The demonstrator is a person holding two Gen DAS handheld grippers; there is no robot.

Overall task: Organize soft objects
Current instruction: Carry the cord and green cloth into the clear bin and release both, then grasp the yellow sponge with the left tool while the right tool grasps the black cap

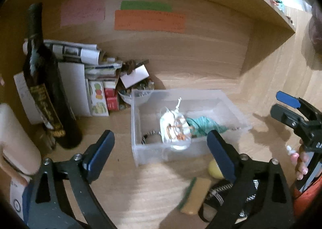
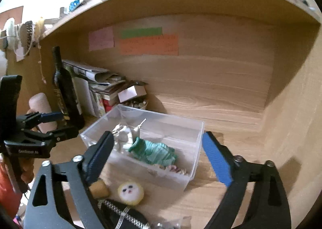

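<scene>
a tall dark glass wine bottle [image 1: 46, 92] stood upright at the left. the left gripper [image 1: 161, 148] hovered wide open and held nothing. ahead of it, the clear plastic rectangular box [image 1: 138, 140] held a white soft bundle [image 1: 173, 126] beside a teal knitted cloth roll [image 2: 155, 151]. a round yellow plush face [image 2: 130, 192] lay on the wooden desk [image 2: 211, 108] just outside the box. the right gripper [image 2: 159, 158] was also wide open and held nothing.

Counted are 1 clear bin [image 2: 193, 144], 1 teal bundle [image 2: 157, 151], 1 yellow puff [image 2: 130, 190], 1 dark bottle [image 1: 46, 88], 1 sponge [image 1: 195, 196] and 3 paper notes [image 1: 150, 21].
</scene>
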